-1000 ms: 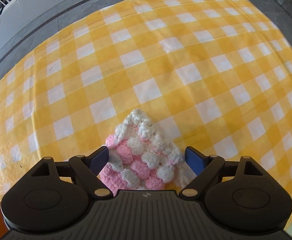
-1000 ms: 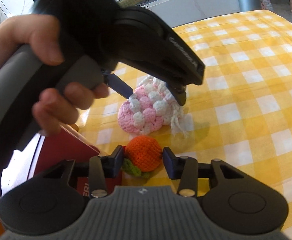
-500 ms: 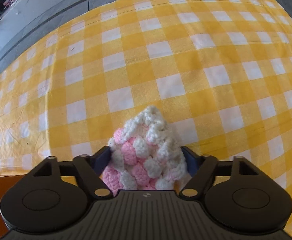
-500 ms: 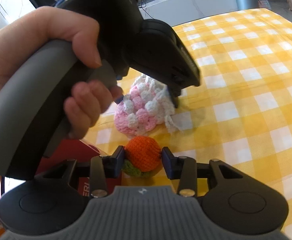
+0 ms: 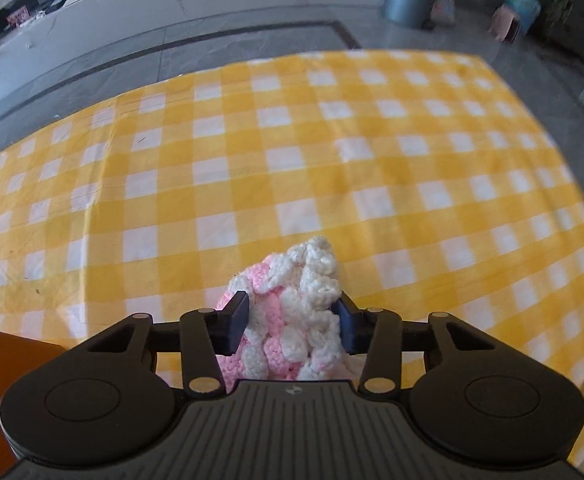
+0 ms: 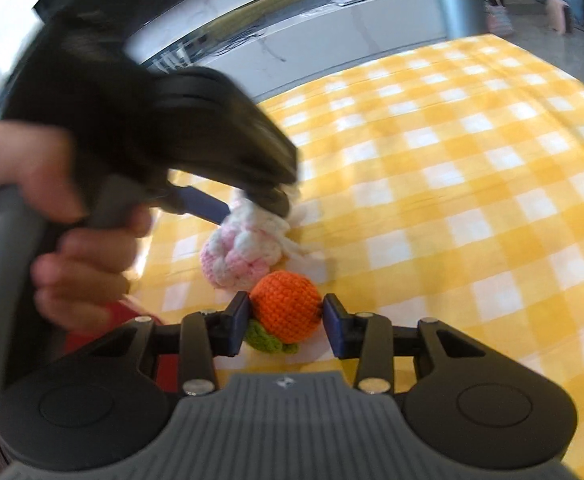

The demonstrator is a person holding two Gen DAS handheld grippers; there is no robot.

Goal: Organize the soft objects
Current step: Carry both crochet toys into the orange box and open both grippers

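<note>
The pink-and-white crochet piece (image 5: 292, 316) sits clamped between the fingers of the left claw (image 5: 293, 320), above the checkered worktop (image 5: 331, 168). The orange crochet fruit (image 6: 286, 306) is gripped by the right claw (image 6: 286, 322), near the worktop's front edge.

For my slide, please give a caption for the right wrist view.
Right gripper clamps crocheted orange; left gripper grips pink-white knit piece.

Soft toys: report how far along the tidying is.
Nothing looks put away yet. In hand: the left gripper is clamped on the pink-and-white crochet piece, and the right gripper brackets the crochet orange. Left: carry both off the checked tablecloth.
</note>
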